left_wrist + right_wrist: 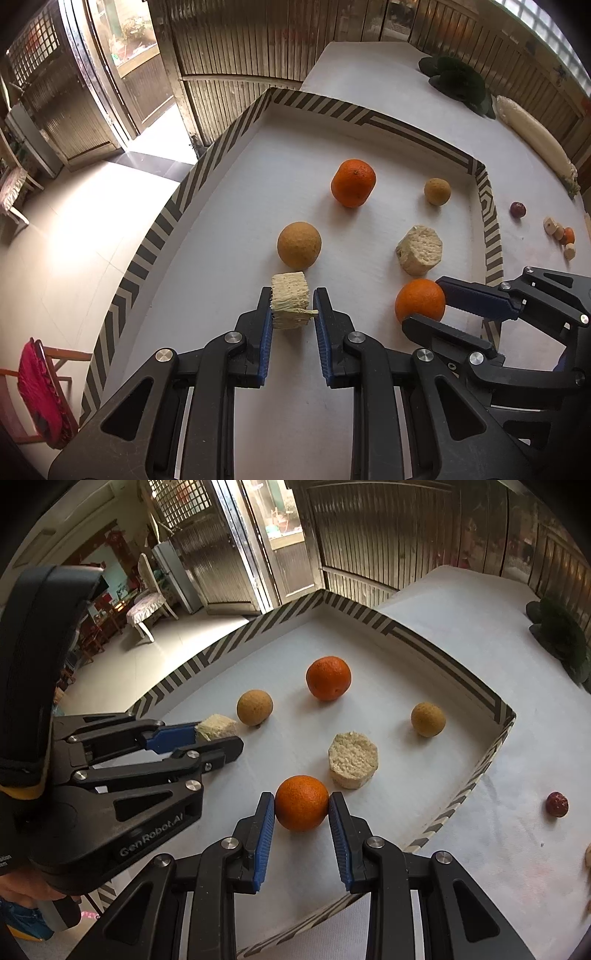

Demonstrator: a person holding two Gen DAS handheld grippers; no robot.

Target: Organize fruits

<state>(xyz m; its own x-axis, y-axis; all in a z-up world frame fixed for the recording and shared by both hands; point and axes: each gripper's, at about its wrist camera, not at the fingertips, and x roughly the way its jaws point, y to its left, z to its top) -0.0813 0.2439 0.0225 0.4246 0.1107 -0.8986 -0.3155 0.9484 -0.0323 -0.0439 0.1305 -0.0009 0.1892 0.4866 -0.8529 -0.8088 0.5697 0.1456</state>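
Observation:
A white tray with a striped rim holds several items. My left gripper is shut on a pale fibrous cube, also seen in the right wrist view. My right gripper is shut on an orange, which also shows in the left wrist view. A second orange, two tan round fruits and a pale round chunk lie in the tray.
Outside the tray on the white table lie a dark red fruit, small cut pieces, a long pale vegetable and dark leafy greens. A chair with a red cushion stands left of the table.

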